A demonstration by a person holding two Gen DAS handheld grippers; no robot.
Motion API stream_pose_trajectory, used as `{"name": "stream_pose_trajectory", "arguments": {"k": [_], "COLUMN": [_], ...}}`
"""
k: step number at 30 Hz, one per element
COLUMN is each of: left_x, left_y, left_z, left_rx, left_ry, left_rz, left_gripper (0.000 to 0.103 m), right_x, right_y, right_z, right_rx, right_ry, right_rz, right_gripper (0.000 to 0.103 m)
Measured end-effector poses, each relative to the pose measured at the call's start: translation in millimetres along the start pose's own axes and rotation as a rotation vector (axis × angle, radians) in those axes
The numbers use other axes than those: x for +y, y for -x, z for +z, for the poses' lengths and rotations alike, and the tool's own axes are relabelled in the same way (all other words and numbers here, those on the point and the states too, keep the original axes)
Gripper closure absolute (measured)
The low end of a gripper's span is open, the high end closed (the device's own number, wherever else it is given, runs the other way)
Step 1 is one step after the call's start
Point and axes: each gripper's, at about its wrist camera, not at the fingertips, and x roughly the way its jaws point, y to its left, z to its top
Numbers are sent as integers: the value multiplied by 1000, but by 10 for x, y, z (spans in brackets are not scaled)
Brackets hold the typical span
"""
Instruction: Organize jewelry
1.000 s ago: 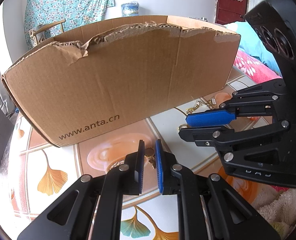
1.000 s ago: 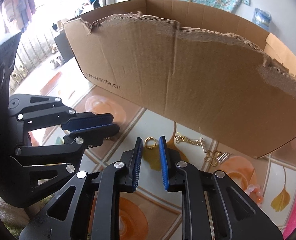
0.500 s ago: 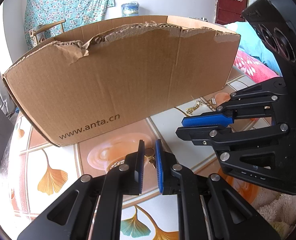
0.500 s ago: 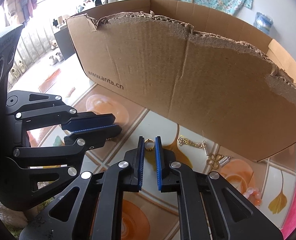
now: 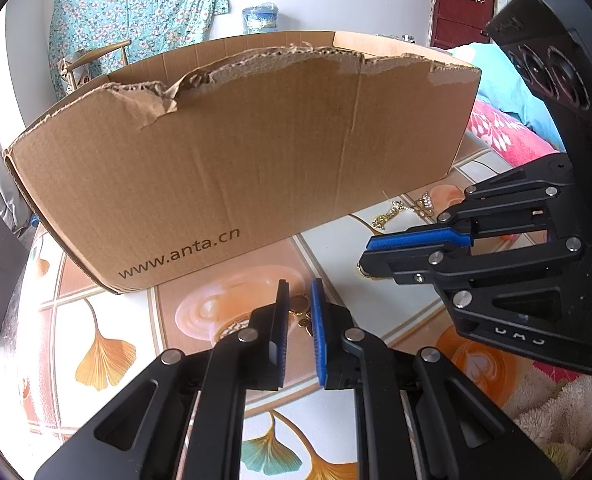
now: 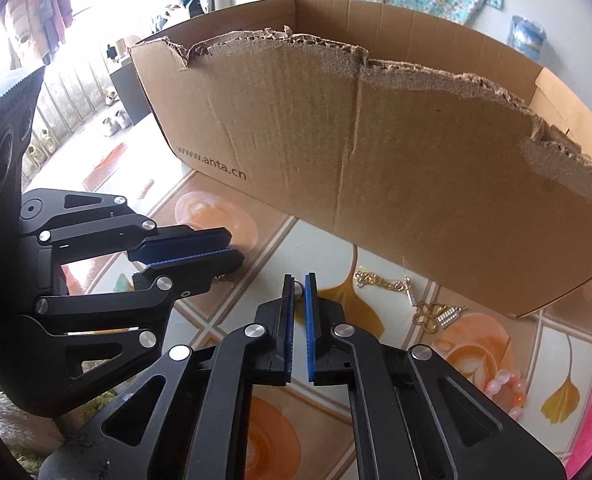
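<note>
Right tool [image 6: 299,280] has pinched the gold ring [image 6: 298,283]; left tool [image 5: 297,286] straddles gold earrings [image 5: 300,312].

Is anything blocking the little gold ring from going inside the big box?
Yes: the tall front wall of the cardboard box stands between the gold ring and the inside. Going over its torn top edge looks necessary.
</note>
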Motion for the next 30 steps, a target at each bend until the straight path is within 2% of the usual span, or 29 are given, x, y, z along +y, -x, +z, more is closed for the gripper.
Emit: {"name": "stream_pose_trajectory", "arguments": {"k": [1,3,5,12,19,23,30], "left_x": [0,-1,0,2,2,2,5], "left_y": [0,-1,-1,-1,-2,-2,0], "left_z": [0,3,3,2,2,1,3], "left_rx": [0,0,0,-1,-1,-2,-4], "left_ry": [1,1,0,0,2,2,6], "left_rz": [0,0,0,0,-2,-3,-6], "left_gripper": [92,92,92,92,92,92,92], "right_x": [-11,-15,8,72,163,183,135], "right_y": [7,16,18,-32,-92,-147,-190], "right_z": [-2,-4,-8,31,120,210,249], "right_rx": [1,7,8,21,70,107,125], "right_ry": [-6,-6,6,53,119,144,146], "right_rz": [10,19,16,5,11,22,41], "right_gripper": [97,88,86,86,87,93,94]}}
